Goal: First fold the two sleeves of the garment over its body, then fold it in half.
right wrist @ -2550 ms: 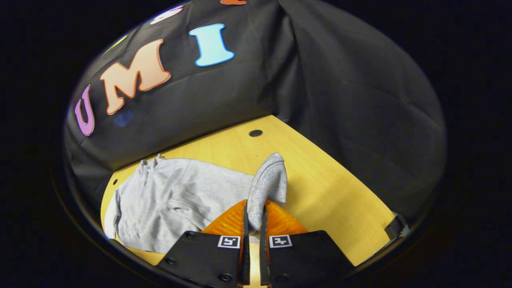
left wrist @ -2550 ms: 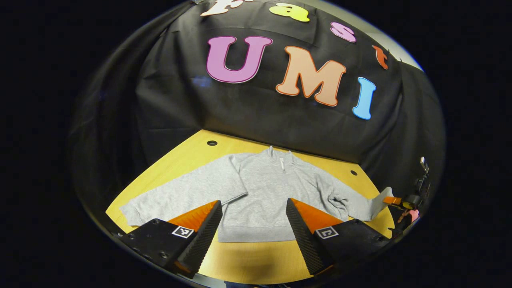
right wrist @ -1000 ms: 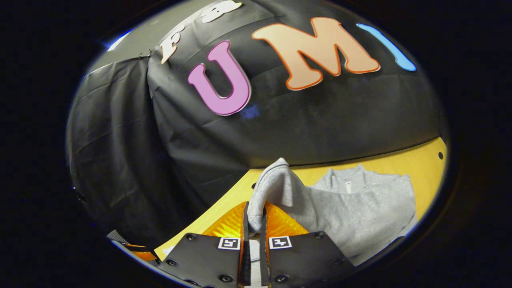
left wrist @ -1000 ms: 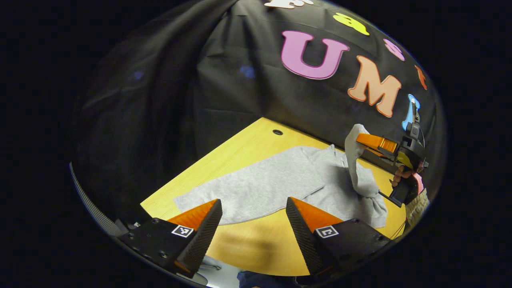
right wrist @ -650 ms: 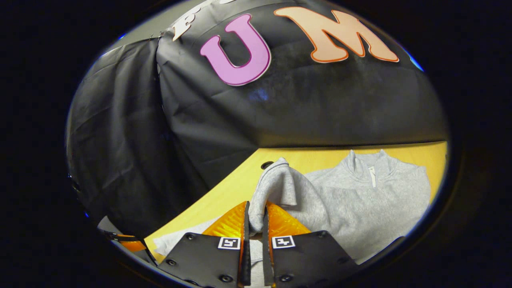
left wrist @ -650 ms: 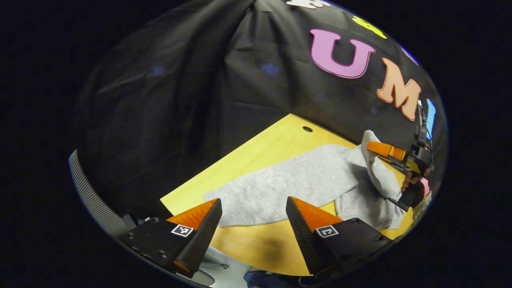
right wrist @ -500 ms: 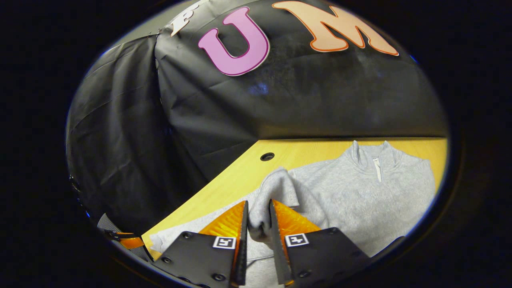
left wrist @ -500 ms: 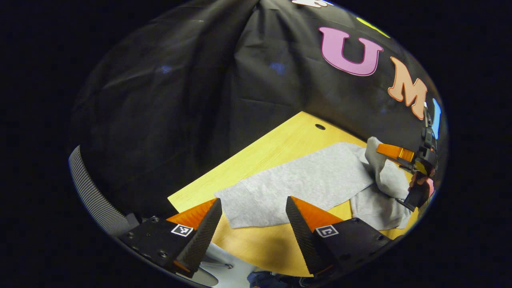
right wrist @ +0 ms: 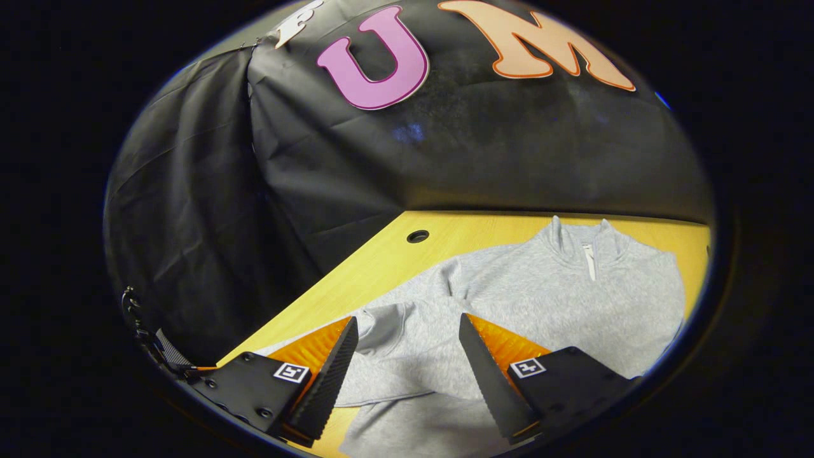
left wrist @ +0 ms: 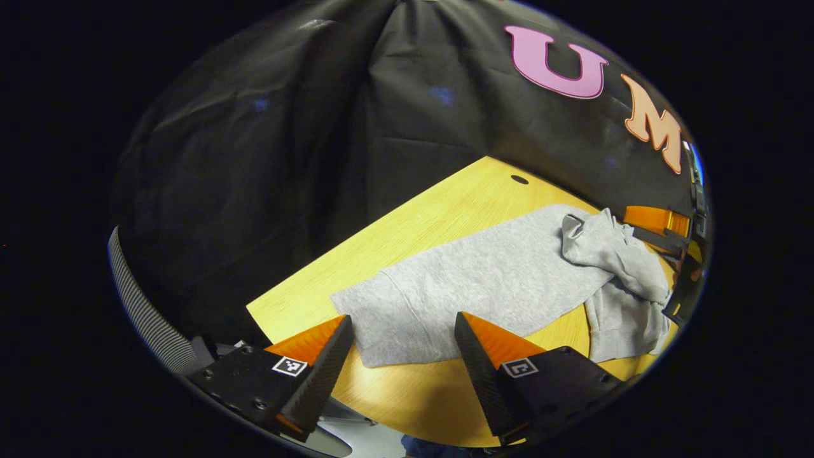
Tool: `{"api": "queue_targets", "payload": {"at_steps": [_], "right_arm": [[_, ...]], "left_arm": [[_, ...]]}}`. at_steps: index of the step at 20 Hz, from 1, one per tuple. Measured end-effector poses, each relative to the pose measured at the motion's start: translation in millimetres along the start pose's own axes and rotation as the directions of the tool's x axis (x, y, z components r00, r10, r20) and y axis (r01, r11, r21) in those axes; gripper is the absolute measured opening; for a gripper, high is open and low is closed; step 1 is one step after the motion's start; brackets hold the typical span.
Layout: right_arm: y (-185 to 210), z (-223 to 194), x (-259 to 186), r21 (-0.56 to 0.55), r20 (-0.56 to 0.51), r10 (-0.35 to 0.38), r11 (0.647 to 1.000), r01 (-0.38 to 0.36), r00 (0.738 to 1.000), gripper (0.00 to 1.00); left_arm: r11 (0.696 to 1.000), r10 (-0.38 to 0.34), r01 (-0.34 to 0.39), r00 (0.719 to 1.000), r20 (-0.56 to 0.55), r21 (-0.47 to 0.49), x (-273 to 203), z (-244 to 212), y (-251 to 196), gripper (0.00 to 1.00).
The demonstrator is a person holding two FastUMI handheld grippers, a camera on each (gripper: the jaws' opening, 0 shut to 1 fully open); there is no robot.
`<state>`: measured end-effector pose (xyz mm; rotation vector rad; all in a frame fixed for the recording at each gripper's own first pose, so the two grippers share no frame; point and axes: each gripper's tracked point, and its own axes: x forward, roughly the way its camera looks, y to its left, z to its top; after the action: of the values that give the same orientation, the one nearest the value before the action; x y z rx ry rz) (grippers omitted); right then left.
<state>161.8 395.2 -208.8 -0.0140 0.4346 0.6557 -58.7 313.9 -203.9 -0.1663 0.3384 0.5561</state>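
a gray sweater (right wrist: 547, 299) lies flat on a yellow wooden table (right wrist: 356, 280). in the right gripper view it covers the middle and the right of the frame, with its little zip collar (right wrist: 582, 245) near the top edge of the table, by the black cloth wall (right wrist: 210, 210). a small round hole (right wrist: 418, 236) in the table sits just left of the sweater.

the right gripper (right wrist: 407, 343) is at the bottom of that view. its jaws are spread wide and hold nothing. one sleeve (right wrist: 407, 331) lies across the body of the sweater, and its cuff sits in the gap between the two fingers. the cloth there is a bit bumpy, not smooth.

in the left gripper view the left gripper (left wrist: 400, 340) is at the bottom of the frame. its jaws are wide apart too, with nothing in them. the other sleeve (left wrist: 445, 292) lies stretched out flat on the table (left wrist: 407, 229), going from the middle right down to the middle of the frame. its cuff end is just past the tips of the fingers. at the right of this frame the first sleeve (left wrist: 610, 251) is a rumpled heap on the sweater (left wrist: 626, 318). the right gripper (left wrist: 658, 222) shows at the far right edge, just beside that heap.
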Motion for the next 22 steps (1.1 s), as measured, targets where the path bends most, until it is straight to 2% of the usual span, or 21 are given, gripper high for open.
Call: {"api": "queue_targets", "payload": {"at_steps": [5,7,9,11,15,16,20,22], "right_arm": [[-2.2,18.3,-34.0,-0.022,0.033,-0.005,1.000,0.006,0.999,0.99],[-10.3,30.1,-52.2,-0.043,0.061,-0.025,0.999,0.028,0.998,0.95],[-24.0,38.3,-72.9,-0.063,0.083,-0.062,0.996,0.067,0.995,0.98],[-41.9,44.2,-98.2,-0.071,0.104,-0.105,0.991,0.113,0.989,0.99],[-83.4,41.6,-146.3,-0.045,0.127,-0.213,0.974,0.220,0.969,0.98],[-94.0,40.1,-159.0,-0.037,0.130,-0.242,0.968,0.249,0.962,0.98],[-127.6,32.6,-204.4,-0.003,0.143,-0.330,0.943,0.334,0.933,0.98],[-142.0,33.3,-227.9,0.016,0.158,-0.370,0.928,0.372,0.915,0.98]], "left_arm": [[0.999,0.039,-0.038,0.999,-0.032,0.032,8.4,-9.1,5.6,0.93],[0.996,0.050,-0.047,0.998,-0.036,0.072,8.5,-12.3,5.3,0.90],[0.997,0.041,-0.039,0.999,-0.026,0.073,9.2,-11.3,0.3,0.86],[0.997,0.026,-0.024,0.999,-0.021,0.069,10.1,-10.3,-2.4,0.76],[0.996,-0.025,0.028,0.999,-0.037,0.090,15.0,-8.8,-17.1,0.37],[0.994,-0.025,0.029,0.999,-0.044,0.101,15.5,-9.0,-18.9,0.19],[0.993,-0.034,0.042,0.997,-0.070,0.109,16.1,-7.3,-25.2,0.06],[0.991,-0.057,0.068,0.994,-0.097,0.111,16.0,-7.3,-30.3,0.03]]}}
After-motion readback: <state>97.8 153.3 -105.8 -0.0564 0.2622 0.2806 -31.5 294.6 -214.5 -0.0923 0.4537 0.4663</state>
